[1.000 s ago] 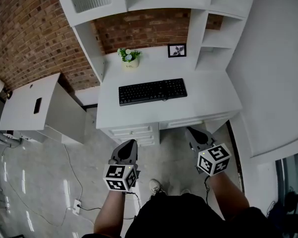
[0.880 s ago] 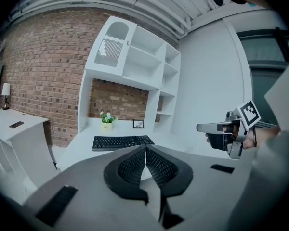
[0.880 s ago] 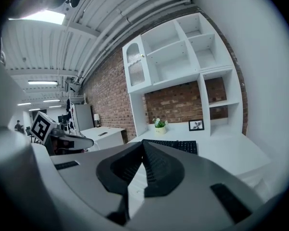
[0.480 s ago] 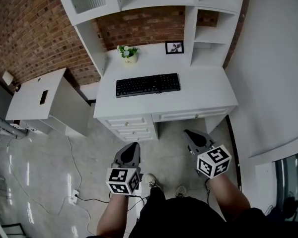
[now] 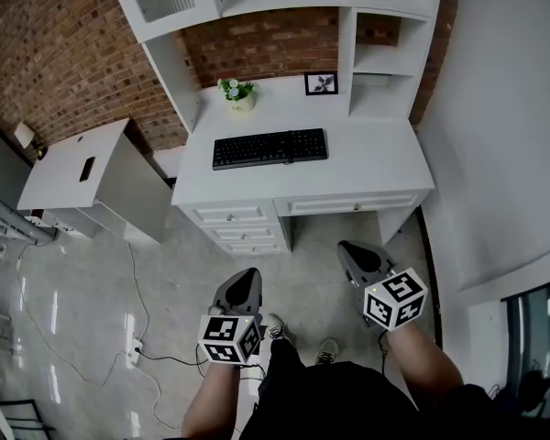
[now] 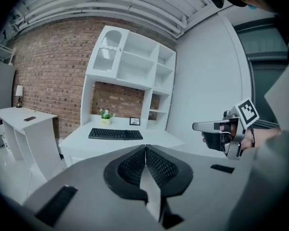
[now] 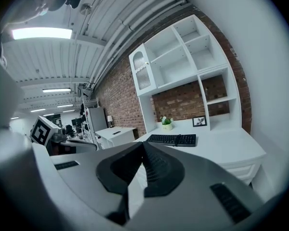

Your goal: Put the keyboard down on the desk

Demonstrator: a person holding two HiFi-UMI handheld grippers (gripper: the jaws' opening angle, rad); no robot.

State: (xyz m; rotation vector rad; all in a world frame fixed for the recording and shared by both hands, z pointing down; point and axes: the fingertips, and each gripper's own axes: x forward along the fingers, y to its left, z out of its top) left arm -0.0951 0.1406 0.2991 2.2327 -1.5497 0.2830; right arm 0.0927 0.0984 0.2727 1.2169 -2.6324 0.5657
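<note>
The black keyboard lies flat on the white desk, in front of the shelf unit; it also shows far off as the keyboard in the left gripper view and the keyboard in the right gripper view. Both grippers hang well back from the desk, over the floor. My left gripper is shut with nothing in it, and the left gripper shows its jaws pressed together. My right gripper is shut and empty too, as the right gripper confirms.
A small potted plant and a picture frame stand at the back of the desk. Drawers face me under the desktop. A second white table with a dark phone stands at the left. Cables trail across the glossy floor.
Both grippers and the camera have drawn back from the desk; the desk and keyboard now sit farther away and higher in the head view. The keyboard stays where it was.
</note>
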